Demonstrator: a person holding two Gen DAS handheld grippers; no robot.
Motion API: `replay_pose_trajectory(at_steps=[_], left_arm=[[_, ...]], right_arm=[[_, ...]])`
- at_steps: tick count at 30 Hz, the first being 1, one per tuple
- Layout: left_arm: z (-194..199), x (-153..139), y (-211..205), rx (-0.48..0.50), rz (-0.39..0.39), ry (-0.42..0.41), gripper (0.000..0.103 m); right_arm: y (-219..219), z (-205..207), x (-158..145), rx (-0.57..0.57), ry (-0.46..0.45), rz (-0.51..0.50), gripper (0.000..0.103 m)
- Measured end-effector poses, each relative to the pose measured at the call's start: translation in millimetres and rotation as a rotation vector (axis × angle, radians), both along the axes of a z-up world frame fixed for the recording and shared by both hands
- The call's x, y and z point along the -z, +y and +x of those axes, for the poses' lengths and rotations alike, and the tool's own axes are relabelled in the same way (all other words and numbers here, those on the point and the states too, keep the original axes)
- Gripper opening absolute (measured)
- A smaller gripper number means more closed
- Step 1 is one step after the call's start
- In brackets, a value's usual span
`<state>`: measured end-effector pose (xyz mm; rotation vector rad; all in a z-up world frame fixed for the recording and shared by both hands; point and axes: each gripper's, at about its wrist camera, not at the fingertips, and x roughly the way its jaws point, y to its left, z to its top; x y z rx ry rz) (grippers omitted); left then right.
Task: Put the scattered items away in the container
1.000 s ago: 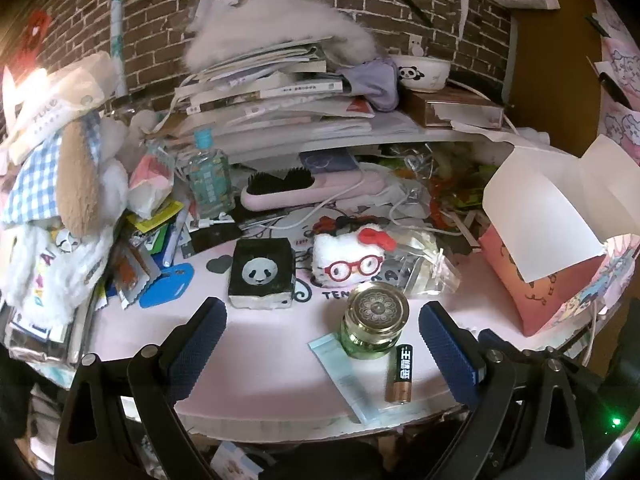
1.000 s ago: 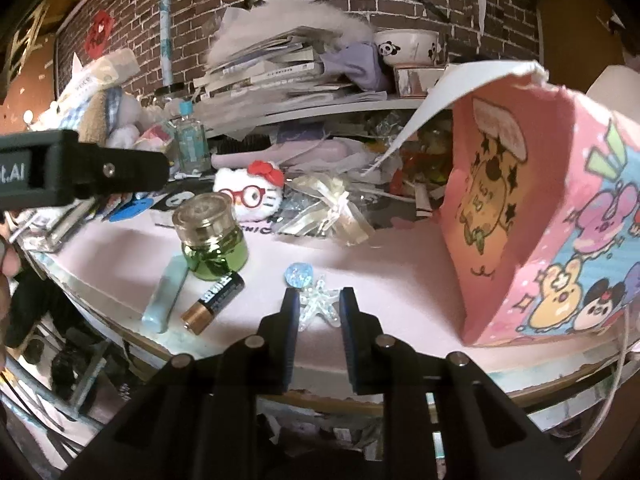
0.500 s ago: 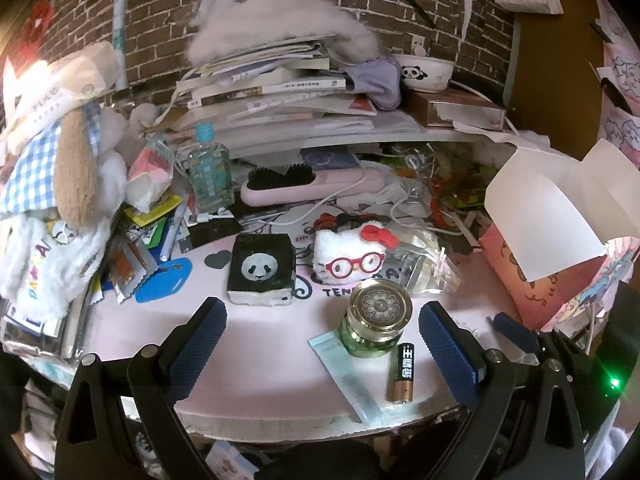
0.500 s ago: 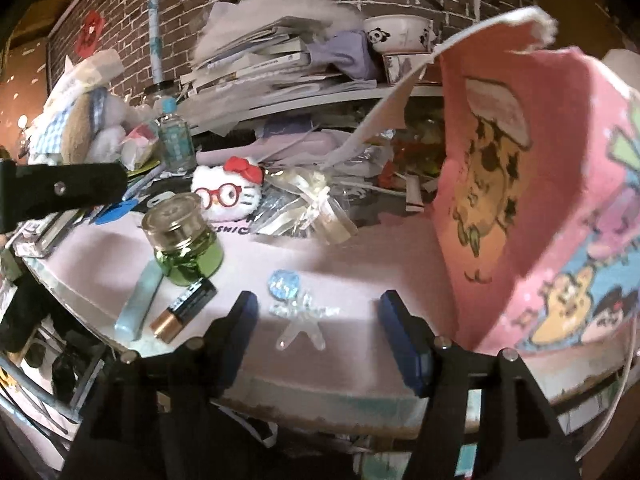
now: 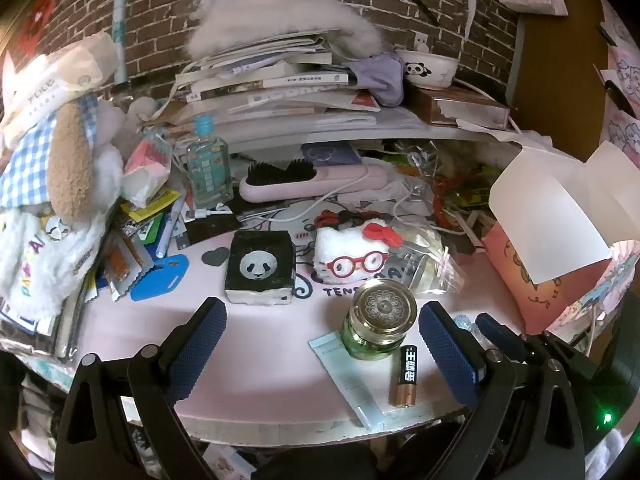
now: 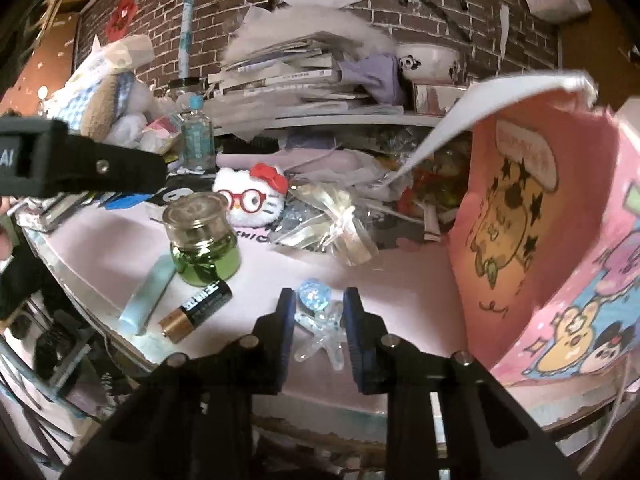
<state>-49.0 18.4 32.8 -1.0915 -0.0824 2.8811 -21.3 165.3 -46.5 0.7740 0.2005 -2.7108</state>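
The right gripper (image 6: 319, 312) has its jaws drawn narrow around a clear star-shaped trinket (image 6: 320, 330) on the near edge of the pink table (image 6: 404, 280) — just left of the pink cartoon box (image 6: 532, 248). The left gripper (image 5: 320, 344) hangs wide open, empty, before the green jar (image 5: 378, 326) and battery (image 5: 406, 376).

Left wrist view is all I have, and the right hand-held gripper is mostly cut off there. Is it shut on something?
Observer: Yes. The right hand-held gripper has its jaws set close on both sides of a clear star with a blue gem, and the pads seem to touch it.
Operator: Is the star off the table?
Observer: It seems not. It lies on the pink table, near the front edge.
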Motion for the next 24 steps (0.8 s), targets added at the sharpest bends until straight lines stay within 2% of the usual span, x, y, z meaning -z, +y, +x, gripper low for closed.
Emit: replay_pose_trajectory(at_steps=[6, 12, 16, 24], left_arm=[[1.1, -1.9, 0.3, 0.001, 0.002, 0.004, 0.097], [2.7, -4.3, 0.2, 0.005, 0.005, 0.012, 0.097], [2.4, -4.5, -0.2, 0.004, 0.0, 0.013, 0.097], [1.9, -3.1, -0.4, 0.003, 0.006, 0.008, 0.097]], right_arm=[[-0.6, -1.5, -1.4, -0.007, -0.018, -0.005, 0.022], [-5.3, -12.3, -0.2, -0.045, -0.049, 0.035, 0.024], [-1.9, -22.1, -0.3, -0.082, -0.082, -0.003, 0.024], [-4.3, -29.3, 1.2, -0.122, -0.076, -0.017, 0.026]])
